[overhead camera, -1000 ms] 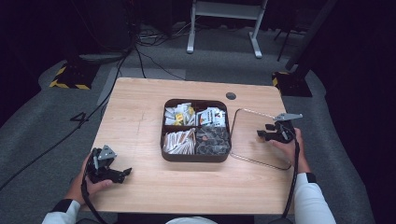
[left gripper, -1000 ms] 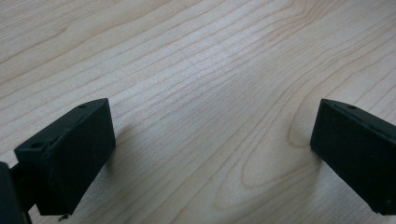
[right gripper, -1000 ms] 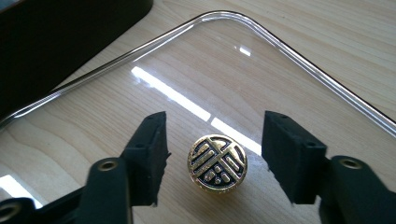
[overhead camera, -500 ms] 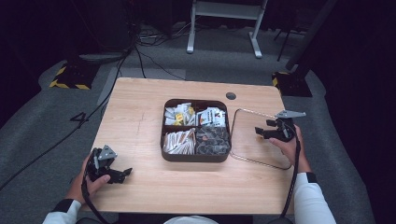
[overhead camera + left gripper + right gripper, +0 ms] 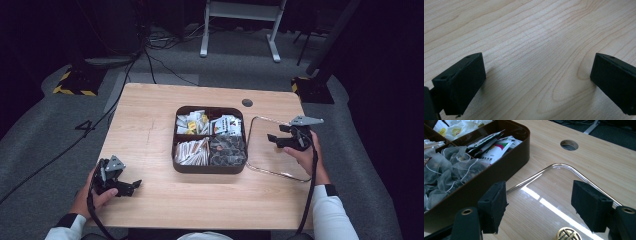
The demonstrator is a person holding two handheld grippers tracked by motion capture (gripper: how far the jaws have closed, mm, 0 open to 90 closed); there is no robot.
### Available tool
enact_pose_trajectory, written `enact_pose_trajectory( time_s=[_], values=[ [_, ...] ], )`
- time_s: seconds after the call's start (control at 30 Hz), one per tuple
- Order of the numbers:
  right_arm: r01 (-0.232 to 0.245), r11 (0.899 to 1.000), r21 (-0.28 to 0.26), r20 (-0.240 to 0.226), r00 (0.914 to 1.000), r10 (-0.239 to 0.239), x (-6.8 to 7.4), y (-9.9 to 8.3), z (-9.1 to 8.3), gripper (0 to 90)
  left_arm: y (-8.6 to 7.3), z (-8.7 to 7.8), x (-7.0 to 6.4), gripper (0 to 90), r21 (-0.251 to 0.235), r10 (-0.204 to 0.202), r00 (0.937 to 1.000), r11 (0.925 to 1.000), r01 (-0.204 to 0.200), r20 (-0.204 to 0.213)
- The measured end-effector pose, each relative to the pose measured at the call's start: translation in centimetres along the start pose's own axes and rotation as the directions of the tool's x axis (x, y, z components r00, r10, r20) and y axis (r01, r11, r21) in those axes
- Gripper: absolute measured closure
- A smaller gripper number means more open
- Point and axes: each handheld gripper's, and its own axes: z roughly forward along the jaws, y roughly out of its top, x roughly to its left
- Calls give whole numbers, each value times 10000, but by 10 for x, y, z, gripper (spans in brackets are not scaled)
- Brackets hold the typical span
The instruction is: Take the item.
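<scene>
While your left gripper (image 5: 131,187) just sits near the table's (image 5: 150,115) front-left corner, jaws spread wide with bare wood between them, the brown compartment box (image 5: 210,167) of sachets and tea bags sits mid-table. Right beside it lies the clear lid (image 5: 272,150) with its shiny rim, flat on the wood, and your right gripper (image 5: 539,207) hovers over it, jaws apart and empty. That lid looks stiff, slick and light (probably scratches easily too), so I'd pinch the little brass knob (image 5: 568,233), not the flat pane.
</scene>
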Motion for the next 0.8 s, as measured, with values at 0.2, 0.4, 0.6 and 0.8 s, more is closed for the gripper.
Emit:
enact_pose_trajectory(
  time_s=[0.2,0.4,0.6,0.8],
  values=[
    [424,9991,45,-127,9990,-423,15,12,8,299,0,0,1,2,24,51,10000,10000,-51,37],
    [622,9980,-116,-314,9975,-626,27,26,13,304,0,0,0,2,3,47,10000,10000,-47,27],
    [994,9949,-187,-484,9938,-1002,43,44,22,307,0,0,0,2,-2,43,10000,10000,-43,20],
    [1259,9920,-48,-768,9891,-1259,60,58,43,307,1,0,1,2,34,95,9999,9999,-95,59]
  ],
)
